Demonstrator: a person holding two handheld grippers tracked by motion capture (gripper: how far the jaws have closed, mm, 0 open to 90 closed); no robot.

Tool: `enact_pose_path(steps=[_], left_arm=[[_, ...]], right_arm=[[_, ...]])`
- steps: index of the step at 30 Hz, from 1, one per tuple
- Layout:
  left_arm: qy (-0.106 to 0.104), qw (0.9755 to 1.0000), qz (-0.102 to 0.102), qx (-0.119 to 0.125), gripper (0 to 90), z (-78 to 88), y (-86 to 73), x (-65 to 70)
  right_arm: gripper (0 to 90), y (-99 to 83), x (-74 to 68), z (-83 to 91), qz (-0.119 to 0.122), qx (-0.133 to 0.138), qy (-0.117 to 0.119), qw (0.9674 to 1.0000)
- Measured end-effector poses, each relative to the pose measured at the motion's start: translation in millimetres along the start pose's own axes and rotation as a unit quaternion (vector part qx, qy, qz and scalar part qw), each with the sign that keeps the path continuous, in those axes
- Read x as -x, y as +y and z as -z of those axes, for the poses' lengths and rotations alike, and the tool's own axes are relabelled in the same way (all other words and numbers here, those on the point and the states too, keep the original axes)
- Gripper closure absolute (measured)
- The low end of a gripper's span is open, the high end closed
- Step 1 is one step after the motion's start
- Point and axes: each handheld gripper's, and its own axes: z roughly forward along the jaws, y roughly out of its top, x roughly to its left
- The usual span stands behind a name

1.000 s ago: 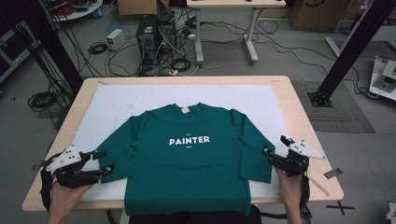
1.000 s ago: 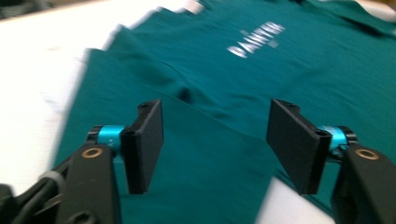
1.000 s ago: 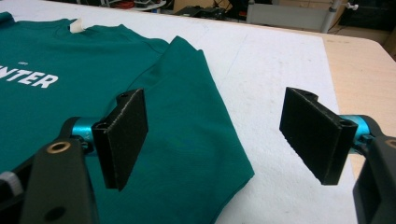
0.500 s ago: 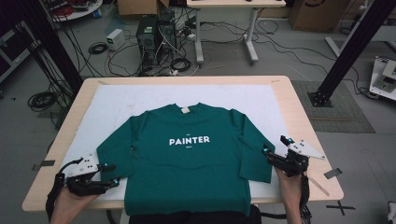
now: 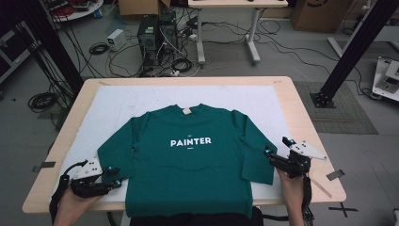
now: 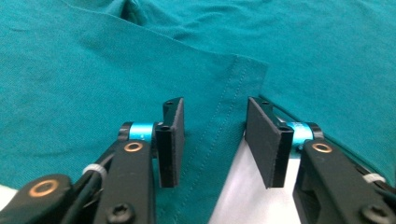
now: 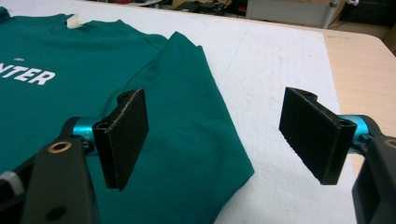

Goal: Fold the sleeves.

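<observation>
The left claw [image 6: 214, 140] has just been closing and is seen half open, its jaws astride the cuff of the left sleeve [image 6: 233, 88], which lies between them but is not yet pinched. The right claw [image 7: 229, 140] is held wide open over the cuff of the right sleeve [image 7: 205, 154], nothing being gripped. The green shirt [image 5: 190, 160] is spread flat, front up, on the white mat [image 5: 117, 101] of the table [image 5: 306, 117], both sleeves lying alongside the body. No fold has been made; by this judgement the work is barely begun, with both sleeves to be taken up and everything after that left.
</observation>
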Motion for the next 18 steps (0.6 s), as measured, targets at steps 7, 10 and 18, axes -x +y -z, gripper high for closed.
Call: enact_pose_path(steps=[7,10,18], left_arm=[[0.014,0.9999,0.003,0.005,74.0,-2.3,1.0,1.4],[0.026,0.9996,0.012,0.005,83.1,-2.7,1.3,0.8],[0.02,0.9975,0.059,0.033,85.3,4.1,10.4,-6.7]], right_arm=[[24.4,0.0,-0.2,-0.3,-0.001,-0.001,0.0,1.0],[24.4,0.1,-0.1,-0.2,-0.003,-0.003,0.001,1.0],[24.4,0.3,0.1,-0.7,0.0,-0.004,0.0,1.0]])
